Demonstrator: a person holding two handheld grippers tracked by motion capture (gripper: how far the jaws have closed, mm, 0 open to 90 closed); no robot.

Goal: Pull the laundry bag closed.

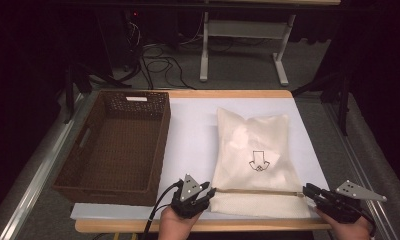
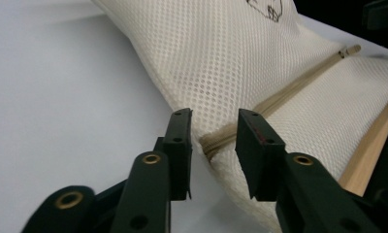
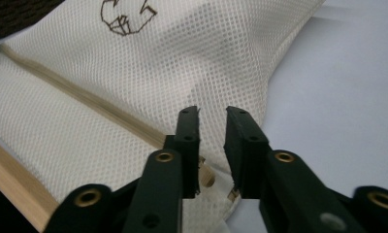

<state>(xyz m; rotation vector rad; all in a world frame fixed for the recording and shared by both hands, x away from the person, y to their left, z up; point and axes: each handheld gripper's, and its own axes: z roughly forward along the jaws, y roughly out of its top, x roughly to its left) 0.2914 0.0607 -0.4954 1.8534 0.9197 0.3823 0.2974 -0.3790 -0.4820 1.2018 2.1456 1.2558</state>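
- Left hand-held gripper sits at the lower middle of the high view, its jaws slightly spread at the left end of the bag's zip; I see nothing pinched.
- From its own view, the left hand-held gripper has a gap between the pads, with the zip end lying in that gap, untouched as far as I can tell.
- Right hand-held gripper is at the lower right of the high view, at the zip's right end, jaws a little apart.
- In its own view, the right hand-held gripper hovers over the bag corner, mesh showing through the gap; no pad presses on it.
- Bag, cream mesh with a small dark print, lies flat on the white sheet of the counter, right of centre.
- Basket, brown wicker, stands just left of the bag, apart from it.
- My hands come in from the bottom edge.
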